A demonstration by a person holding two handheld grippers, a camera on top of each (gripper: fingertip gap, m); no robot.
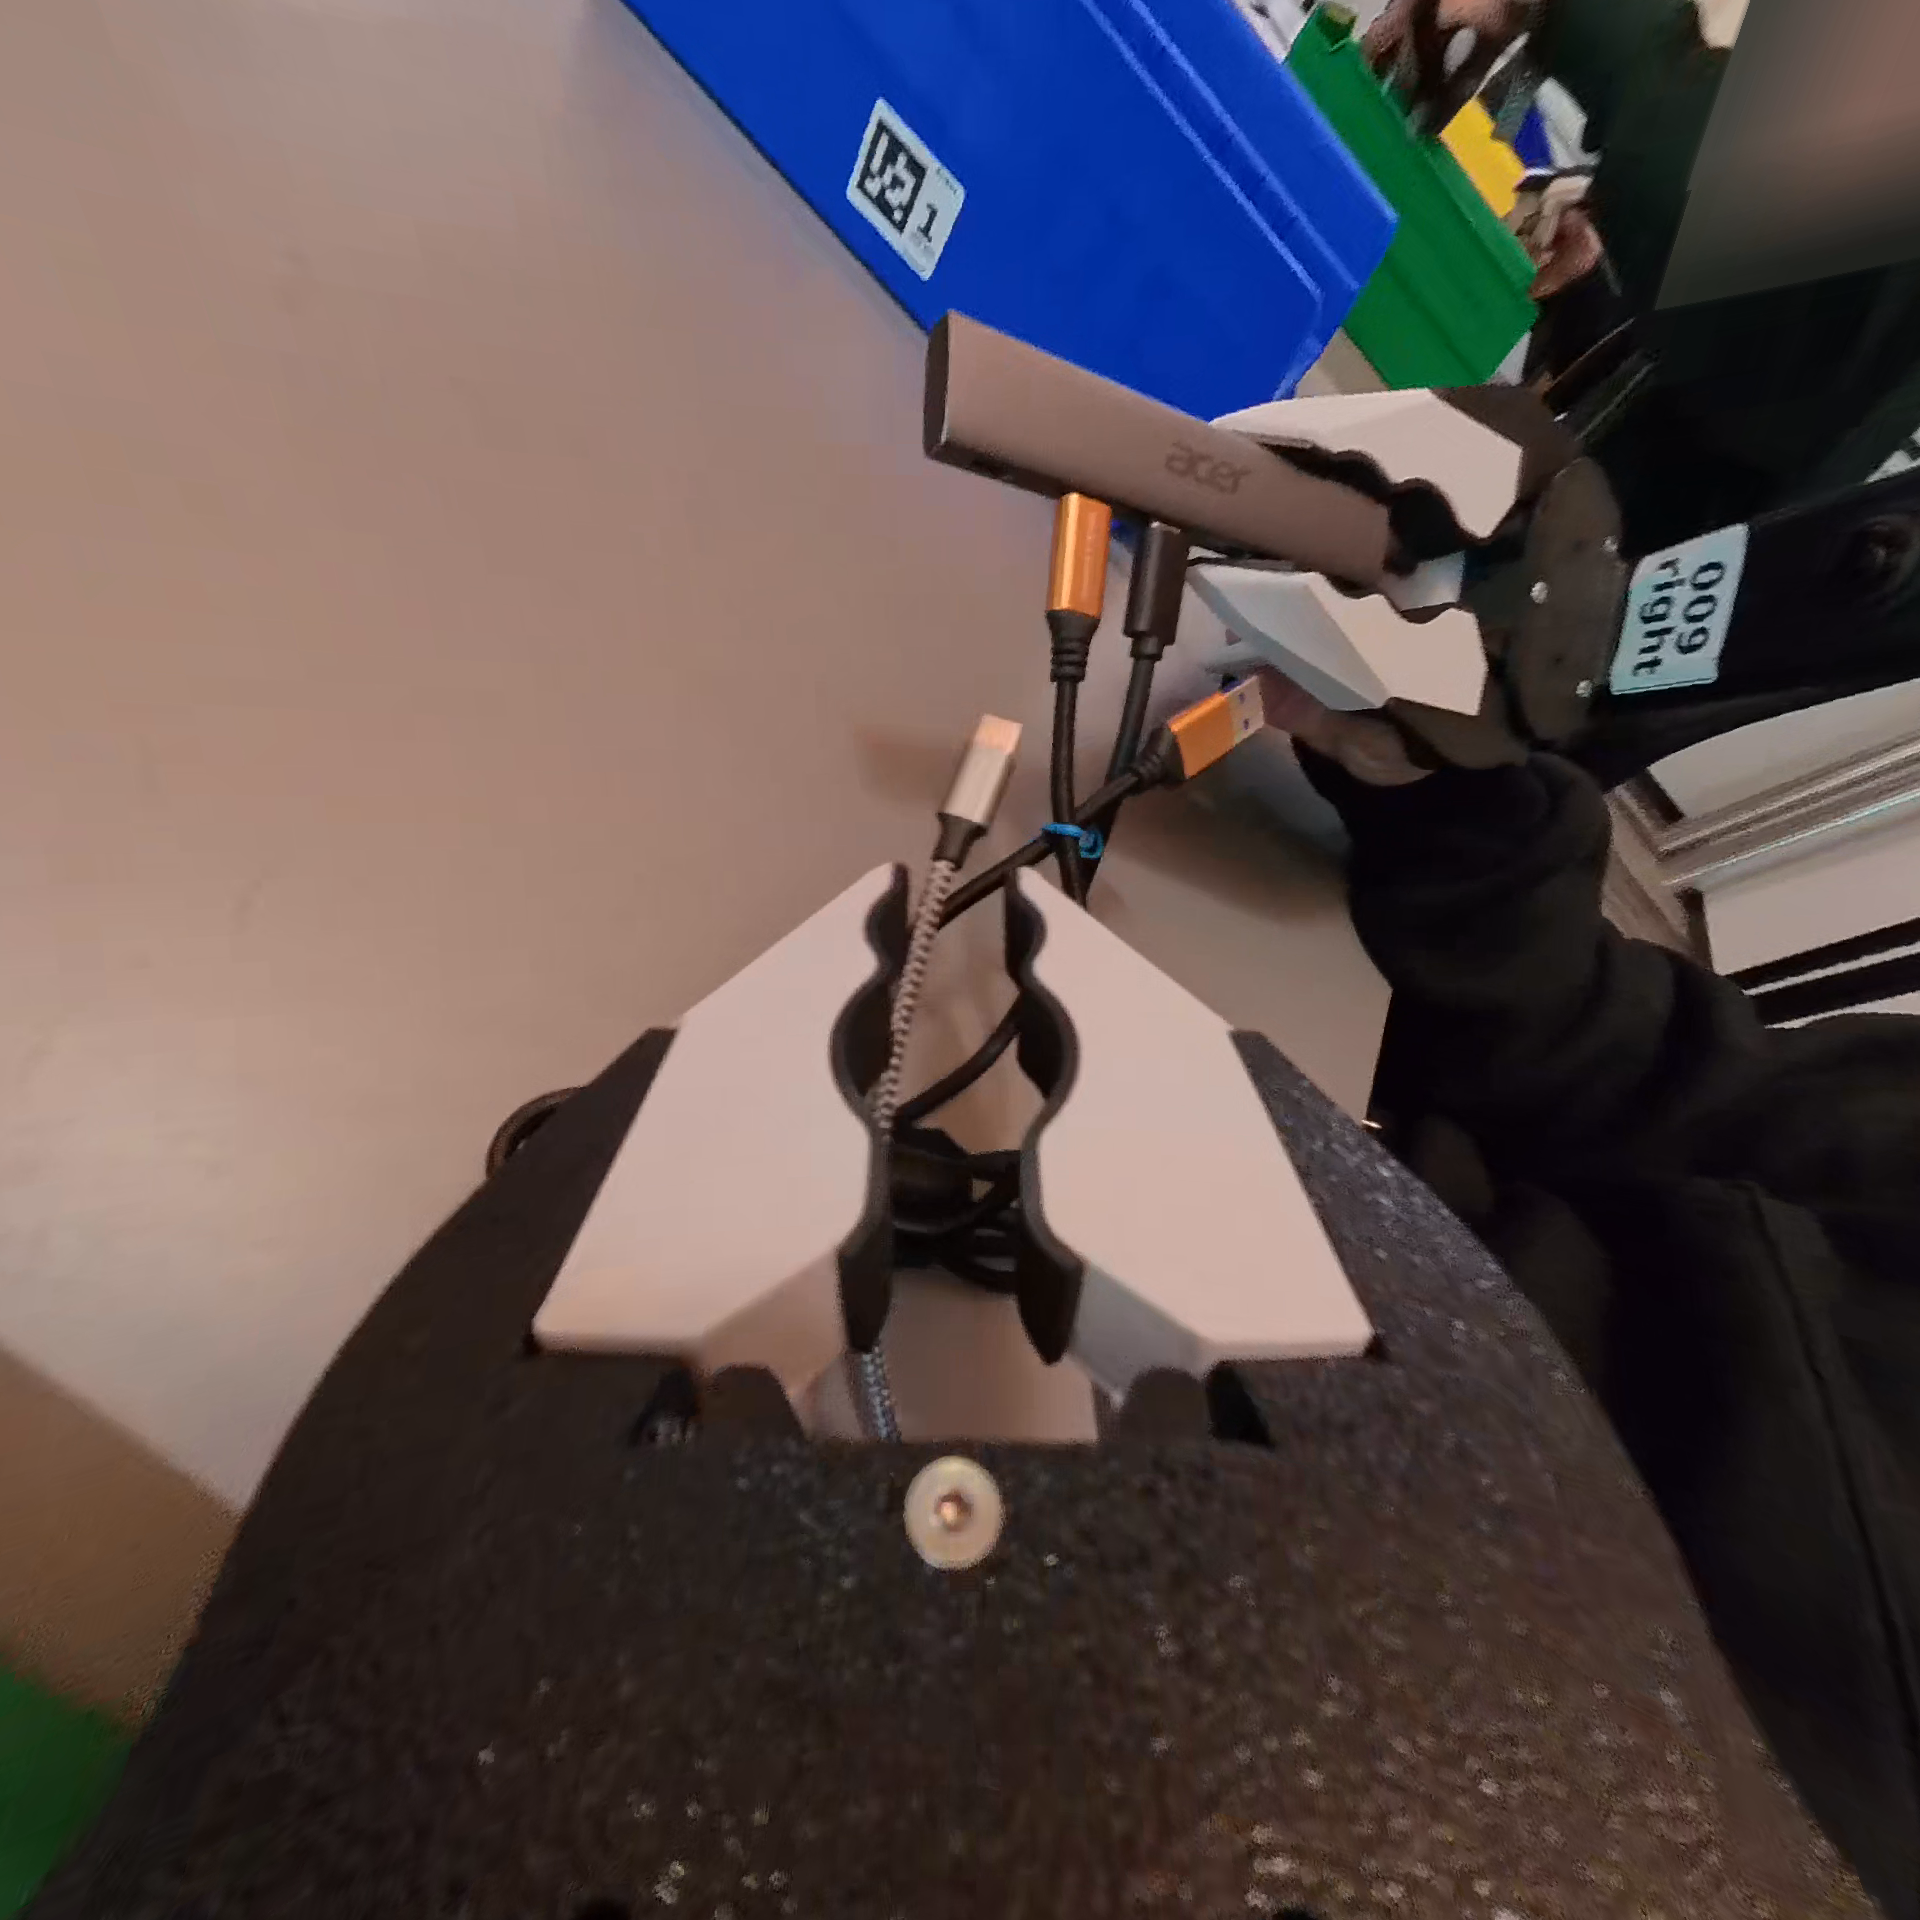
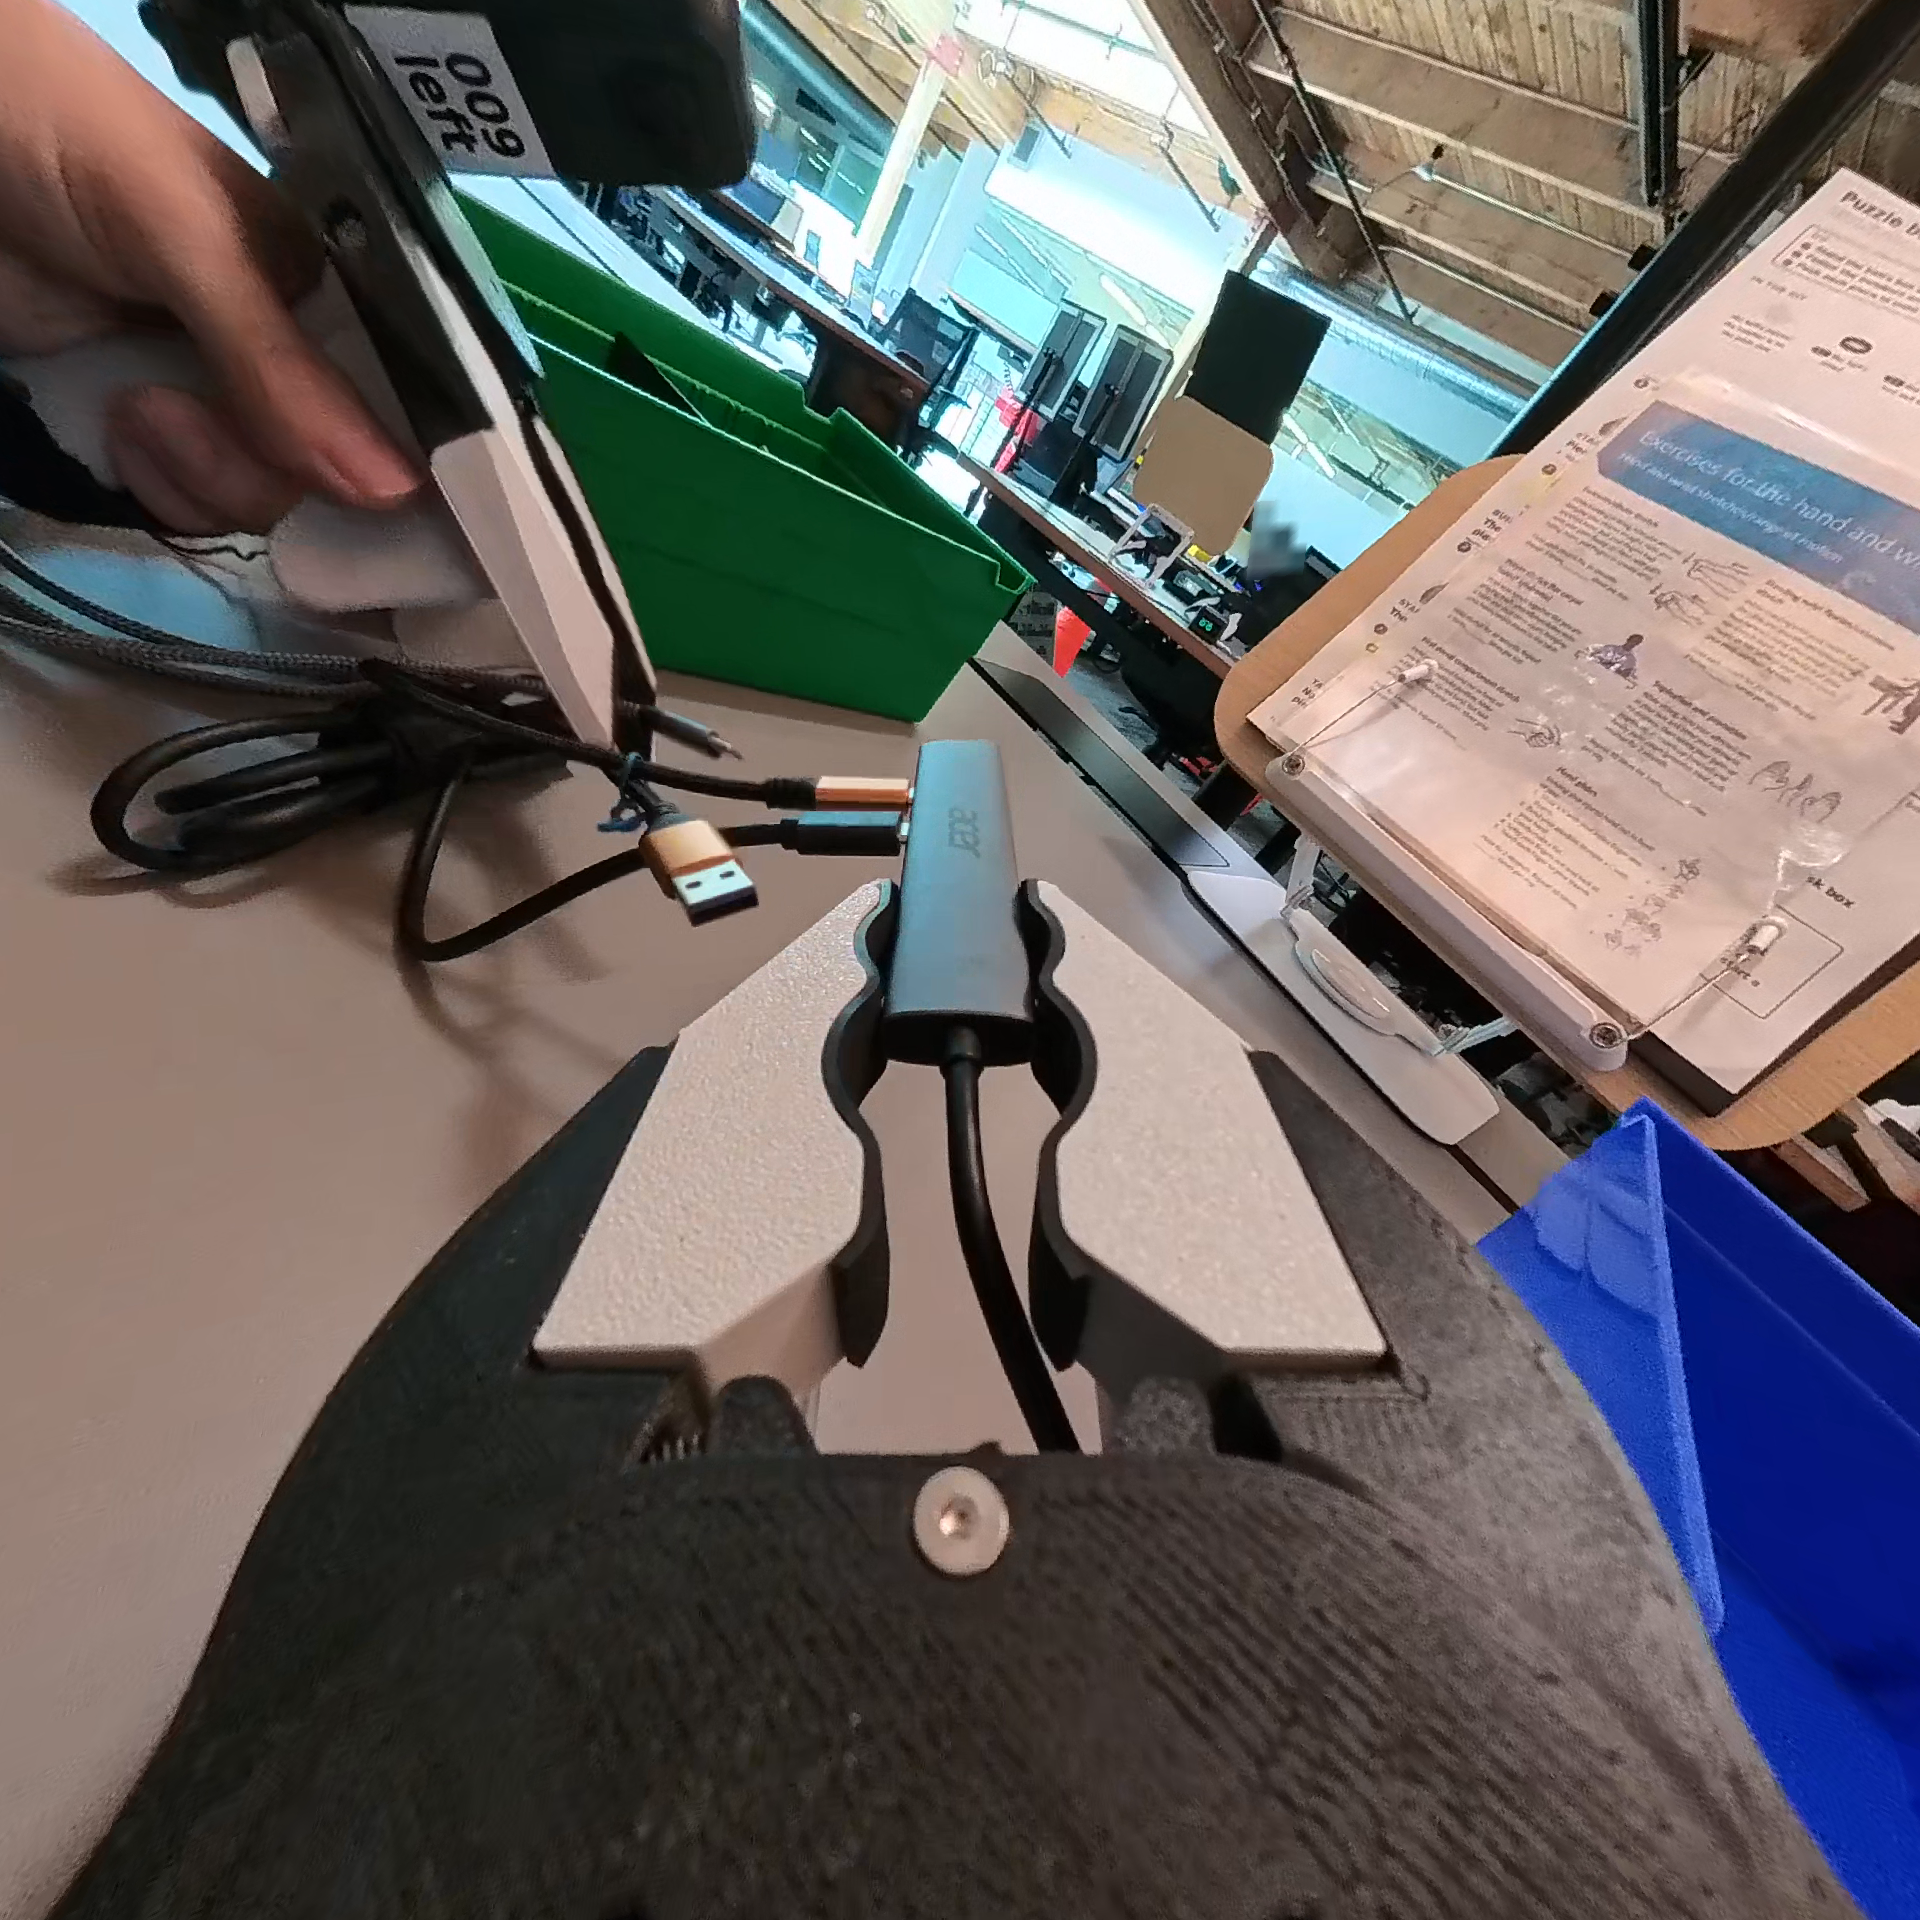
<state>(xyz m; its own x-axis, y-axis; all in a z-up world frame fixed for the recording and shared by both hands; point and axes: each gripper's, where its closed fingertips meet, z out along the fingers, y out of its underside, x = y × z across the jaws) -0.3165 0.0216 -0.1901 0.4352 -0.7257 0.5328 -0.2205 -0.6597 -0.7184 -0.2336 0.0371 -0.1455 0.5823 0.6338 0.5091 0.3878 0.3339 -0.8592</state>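
My right gripper [image 2: 956, 909] is shut on a slim grey USB hub [image 2: 961, 831] and holds it above the beige table [image 2: 260, 1091]. An orange-sleeved plug [image 2: 862, 792] and a black plug [image 2: 847, 834] sit in the hub's side. My left gripper [image 1: 956, 883] is shut on the cable bundle: a braided cable with a silver plug [image 1: 982, 774] sticks out past its tips. A loose orange USB-A plug [image 1: 1216, 722] hangs just under the hub [image 1: 1143, 447], which the right gripper [image 1: 1216, 509] grips. Cable loops [image 2: 260, 769] trail on the table below the left gripper [image 2: 623, 717].
A blue bin [image 1: 1091, 156] and a green bin [image 1: 1434, 260] stand along the table's far edge. In the right wrist view the green bin [image 2: 748, 540] is behind the cables, a blue bin [image 2: 1766, 1403] is at the right, and a wooden stand with printed sheets [image 2: 1610, 665] rises beyond.
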